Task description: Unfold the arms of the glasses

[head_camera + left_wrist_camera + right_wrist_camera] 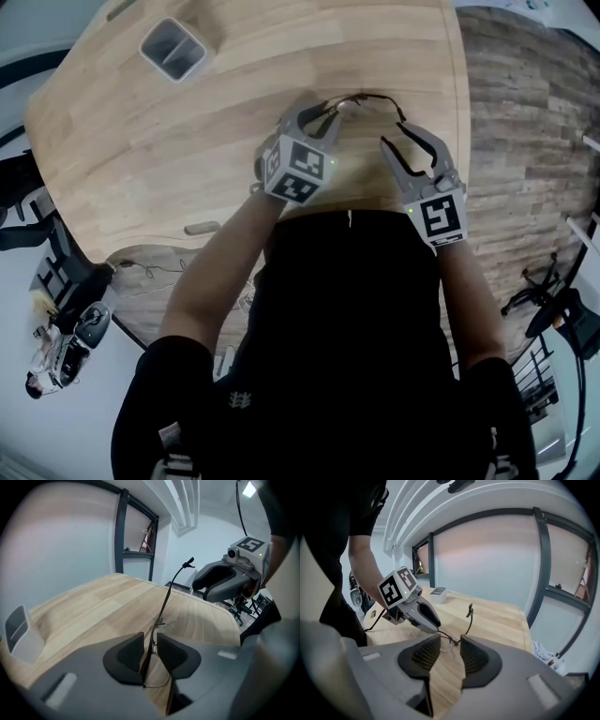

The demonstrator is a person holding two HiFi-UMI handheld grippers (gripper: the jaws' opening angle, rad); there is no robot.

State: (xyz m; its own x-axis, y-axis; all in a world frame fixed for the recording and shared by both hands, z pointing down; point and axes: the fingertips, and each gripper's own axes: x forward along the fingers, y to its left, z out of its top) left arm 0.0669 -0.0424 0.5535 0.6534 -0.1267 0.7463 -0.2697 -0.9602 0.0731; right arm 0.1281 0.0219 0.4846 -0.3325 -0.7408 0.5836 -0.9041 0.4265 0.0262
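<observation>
Thin wire-framed glasses (370, 97) are held just above the wooden table (141, 141), near its front edge. My left gripper (328, 114) is shut on the frame: in the left gripper view the wire rim runs between the nearly closed pads (129, 656), and one arm of the glasses (166, 602) sticks up and away with its dark tip raised. My right gripper (398, 136) stands open just right of the glasses. In the right gripper view the hinge and raised arm of the glasses (469, 616) sit just past my right gripper's (450, 648) fingertips, with the left gripper (433, 623) beyond.
A grey rectangular container (173, 49) stands at the table's far left, also seen as the container (438, 592) in the right gripper view. The table's right edge drops to a wood-pattern floor with office chairs (553, 309). My body stands close against the near edge.
</observation>
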